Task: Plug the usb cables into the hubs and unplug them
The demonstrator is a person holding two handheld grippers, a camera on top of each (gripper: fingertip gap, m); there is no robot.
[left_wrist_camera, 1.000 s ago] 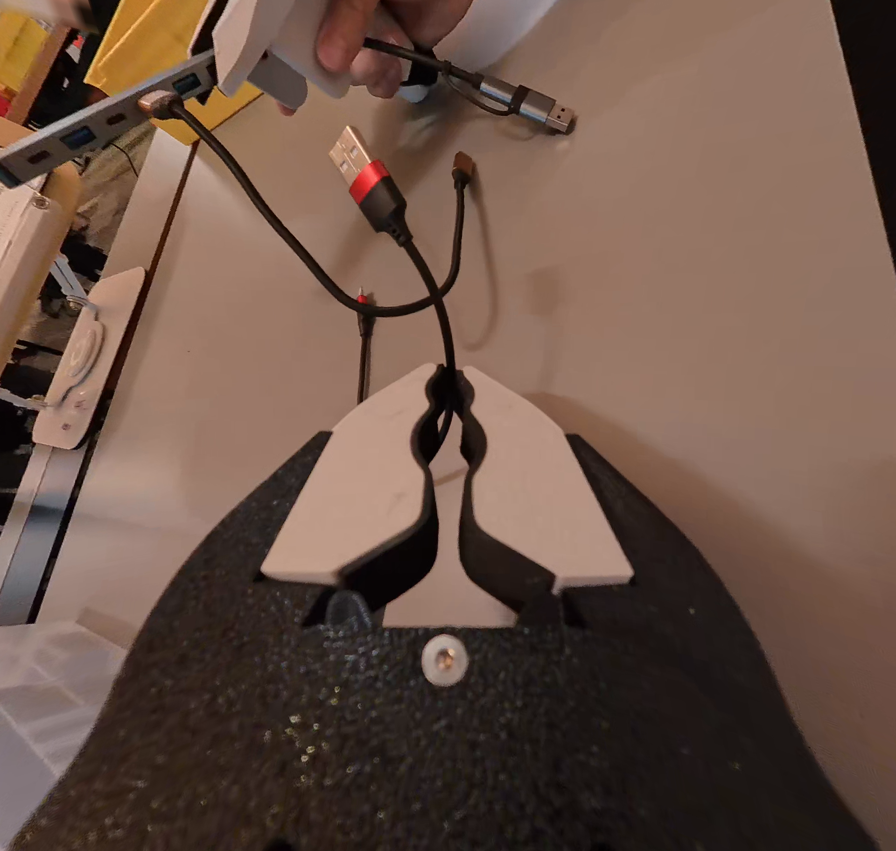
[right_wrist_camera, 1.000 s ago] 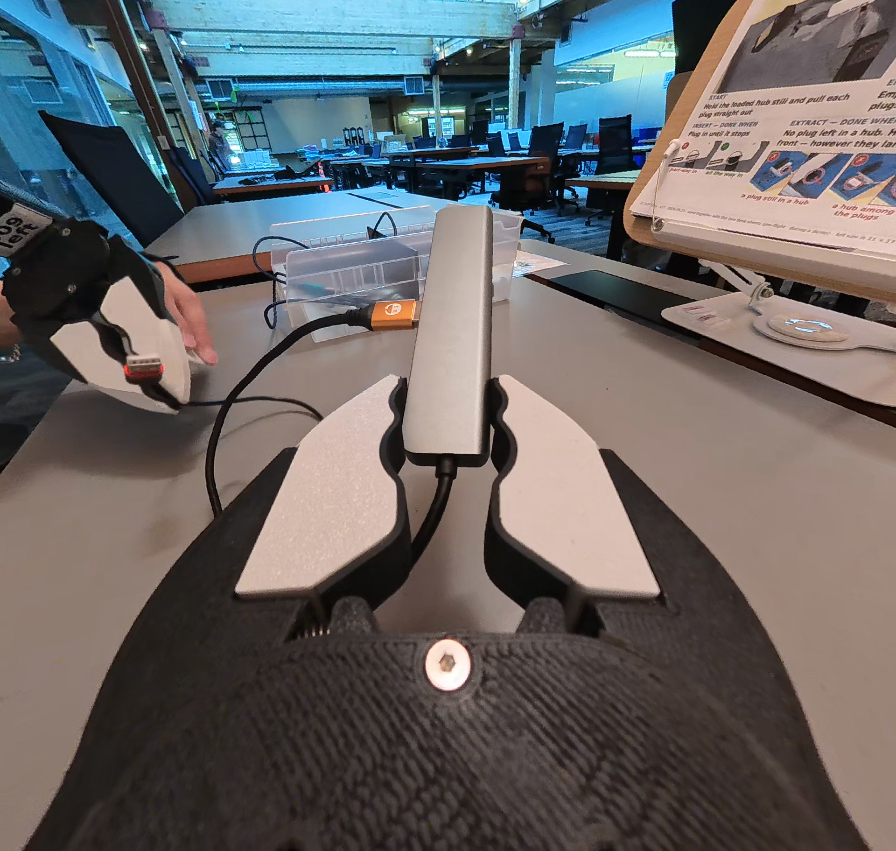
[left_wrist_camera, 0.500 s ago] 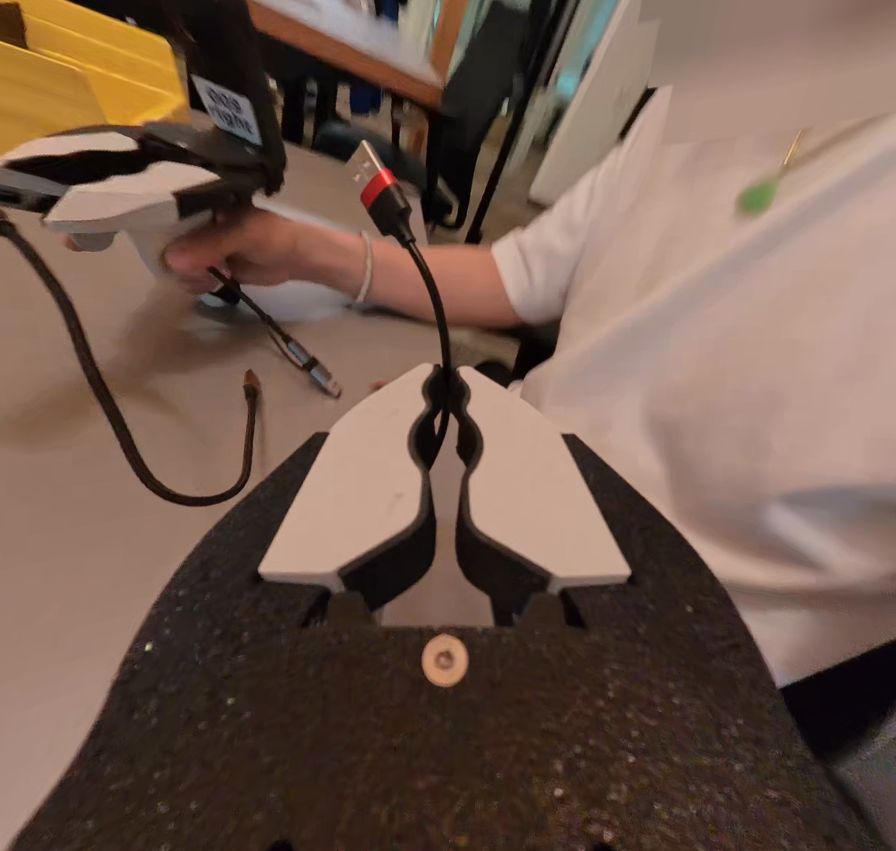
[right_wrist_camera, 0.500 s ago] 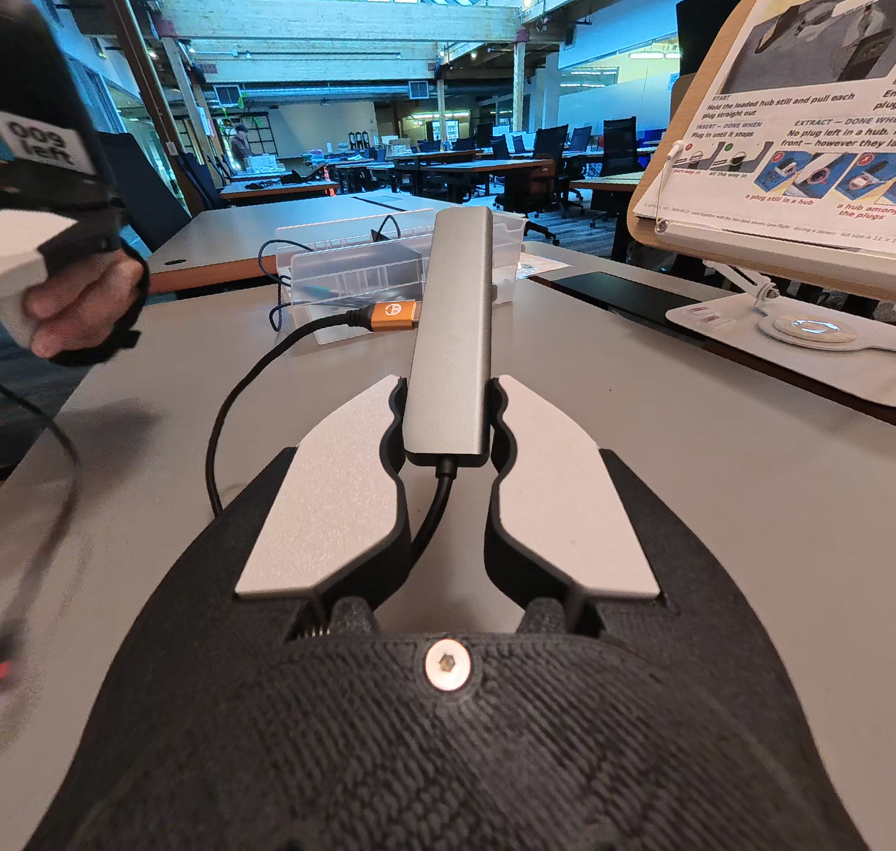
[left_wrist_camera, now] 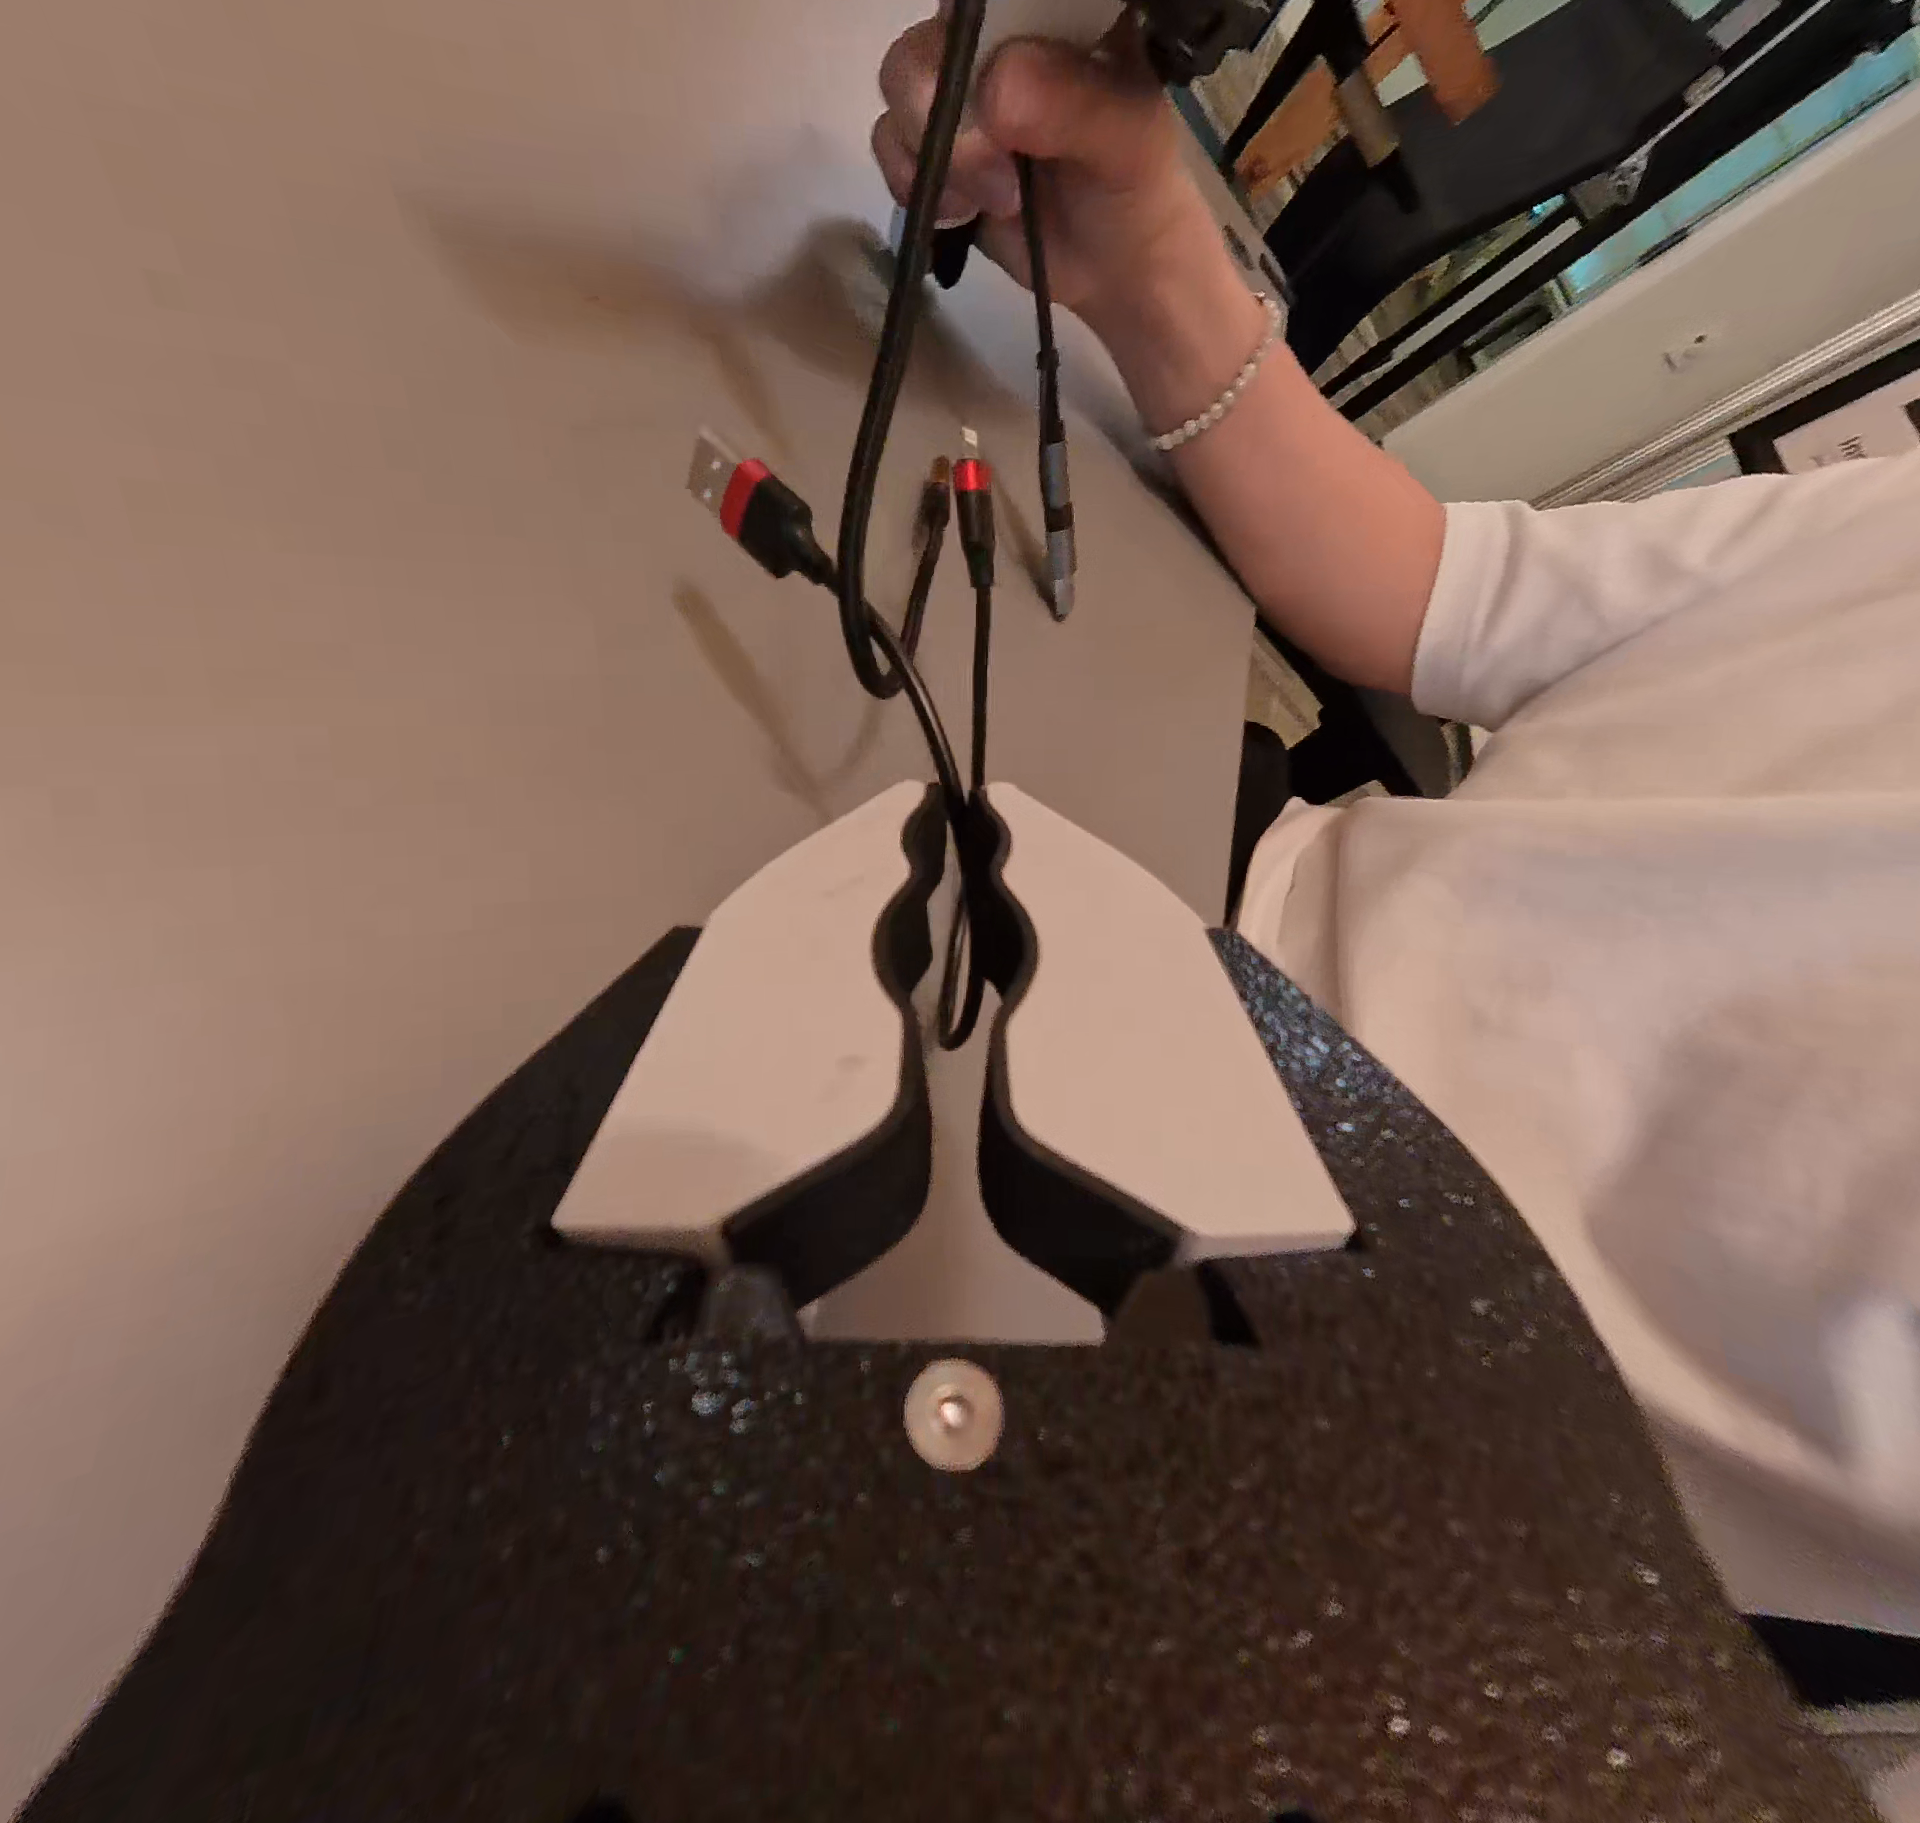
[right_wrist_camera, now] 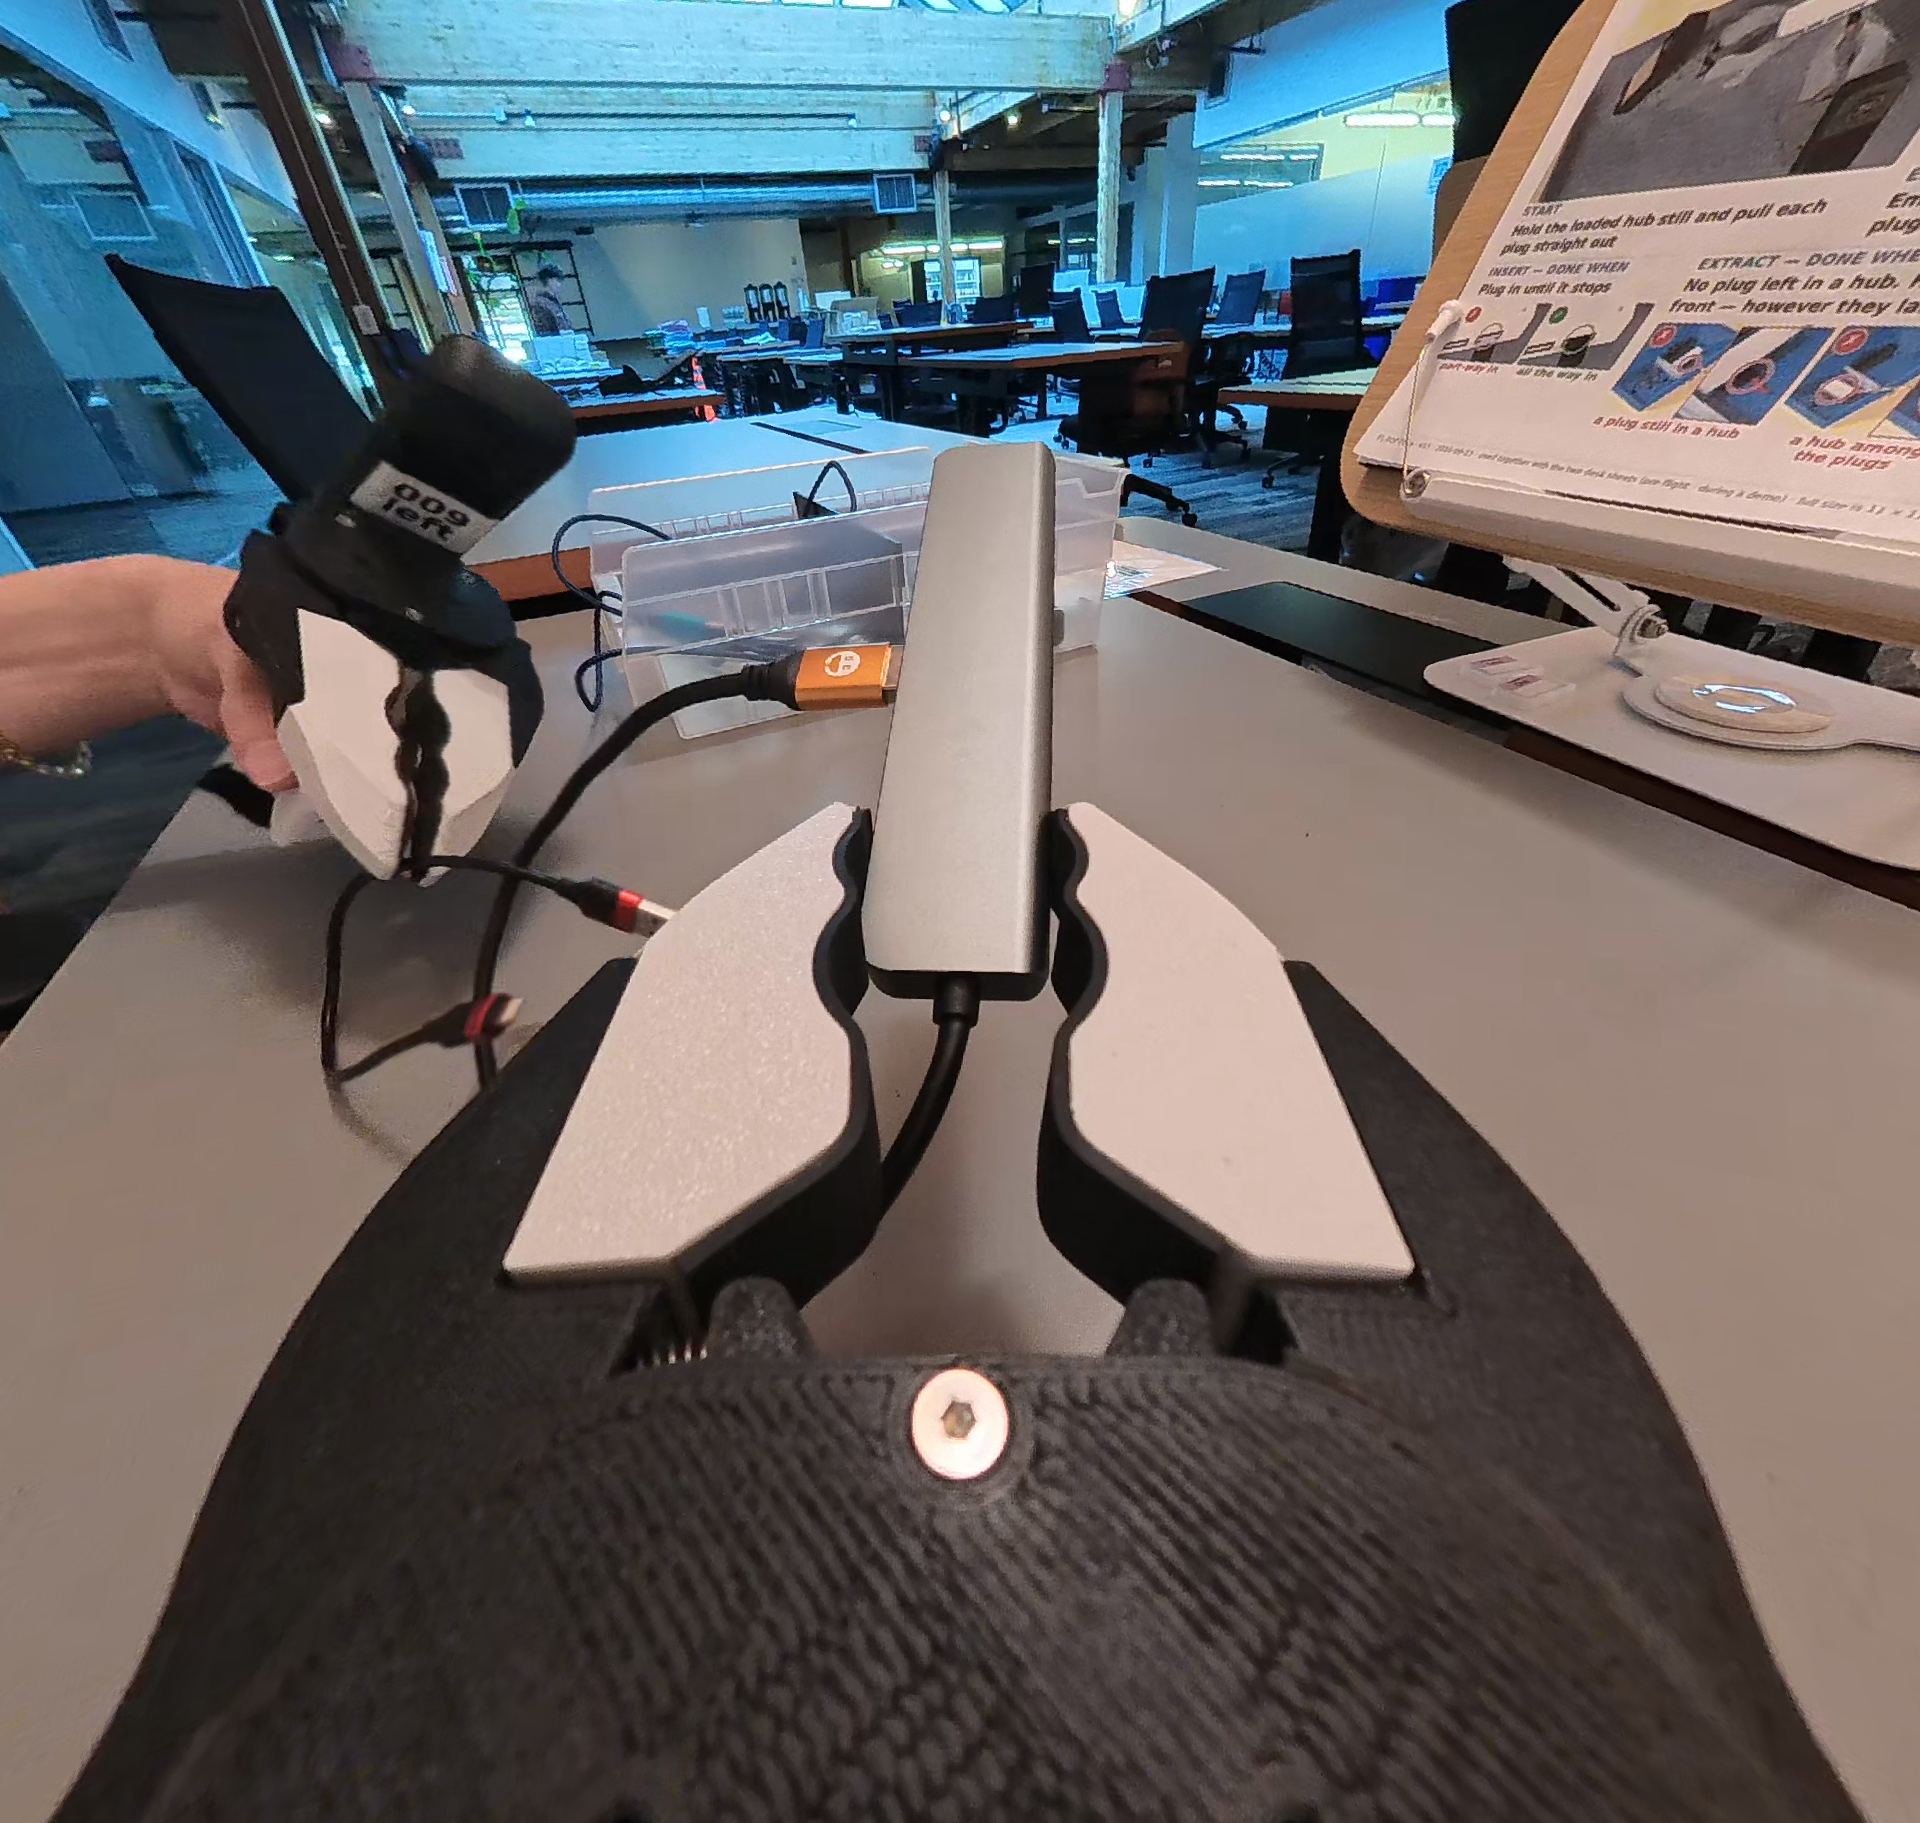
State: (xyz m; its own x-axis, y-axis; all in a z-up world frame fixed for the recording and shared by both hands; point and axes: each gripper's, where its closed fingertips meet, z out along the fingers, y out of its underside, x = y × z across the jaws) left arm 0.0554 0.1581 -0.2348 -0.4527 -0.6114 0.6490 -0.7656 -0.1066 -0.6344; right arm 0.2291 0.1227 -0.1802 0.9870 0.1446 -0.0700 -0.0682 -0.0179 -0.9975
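Hub (right_wrist_camera: 966, 713): grey bar, centre of the right wrist view, clamped at its near end between the right gripper (right_wrist_camera: 956, 900) fingers, far end pointing up and away above the table (right_wrist_camera: 1403, 942). Its own lead exits the near end, down between the fingers. An orange plug (right_wrist_camera: 842, 677) is already seated in its left side, mid-frame.

Left gripper (left_wrist_camera: 961, 838): fingers pinched shut on a thin black cable (left_wrist_camera: 971, 693), gripped on the cord rather than the plug. Red-collared USB-A plug (left_wrist_camera: 743, 500) sticks out loose above the fingertips, left of centre in the left wrist view. A smaller red-collared plug (left_wrist_camera: 968, 480) and a dark-tipped one (left_wrist_camera: 935, 506) also dangle there, just beside each other.

My read: next step is inserting the USB-A plug.

- Grip is far back, so the plug will flop; regripping closer to the collar looks wise.
- Line the plug's flat face square with a free port before pushing. Free ports aren't visible in either view, so roll the hub's port side toward the left gripper.
- Push straight along the port axis and keep the hub rigid.
- Keep the dangling small plugs and the orange plug's lead out of the path.
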